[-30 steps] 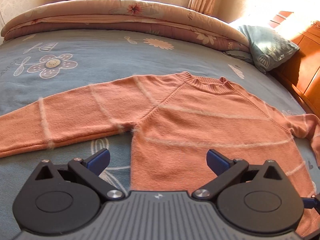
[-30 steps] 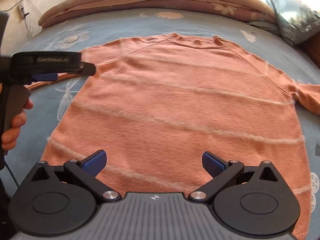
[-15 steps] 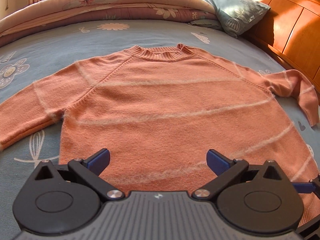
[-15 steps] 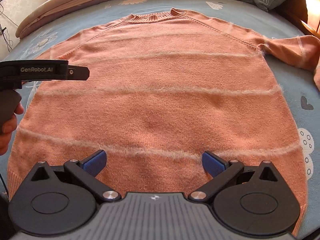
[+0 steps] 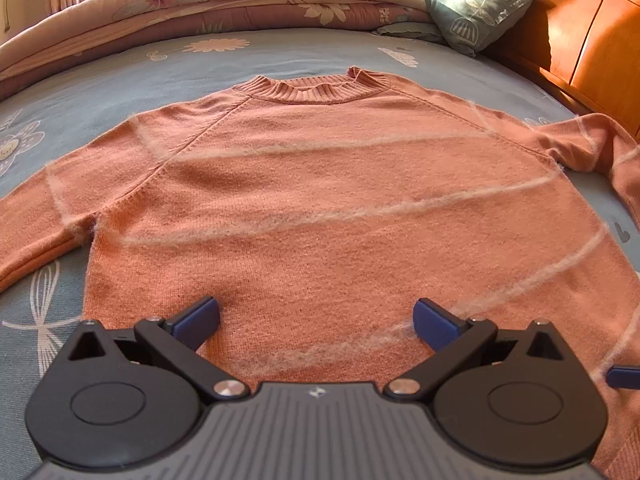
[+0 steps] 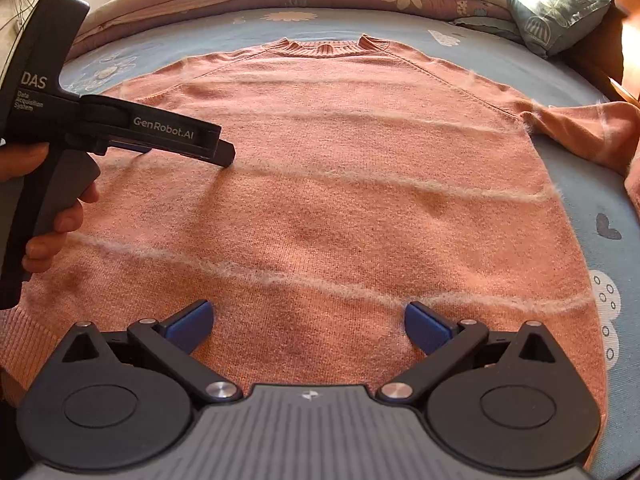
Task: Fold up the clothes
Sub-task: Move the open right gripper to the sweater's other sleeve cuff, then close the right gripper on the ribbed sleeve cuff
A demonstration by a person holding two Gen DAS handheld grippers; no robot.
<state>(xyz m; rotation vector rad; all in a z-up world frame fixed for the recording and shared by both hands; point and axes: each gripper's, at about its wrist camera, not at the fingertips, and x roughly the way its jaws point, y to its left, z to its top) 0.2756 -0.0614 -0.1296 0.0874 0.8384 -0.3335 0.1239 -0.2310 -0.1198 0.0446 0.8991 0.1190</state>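
Note:
An orange knit sweater point(image 5: 328, 208) with pale fuzzy stripes lies flat on the blue flowered bed sheet point(image 5: 120, 76), collar point(image 5: 316, 88) at the far side. Its left sleeve point(image 5: 36, 216) stretches out to the left. Its right sleeve point(image 6: 592, 128) is bent at the right edge. My left gripper point(image 5: 316, 316) hovers open over the lower left of the sweater's body, nothing between its blue pads. In the right wrist view the left gripper point(image 6: 222, 154) points in from the left, just above the knit. My right gripper point(image 6: 308, 320) is open over the hem area, holding nothing.
A rolled floral quilt point(image 5: 224, 4) runs along the far side of the bed. A grey-green pillow point(image 5: 468, 4) leans by the wooden headboard point(image 5: 580, 36) on the right. A person's hand point(image 6: 48, 220) grips the left gripper's handle.
The left wrist view has swung right from the left sleeve onto the sweater's body and drawn closer. In the right wrist view the left gripper has reached further over the sweater.

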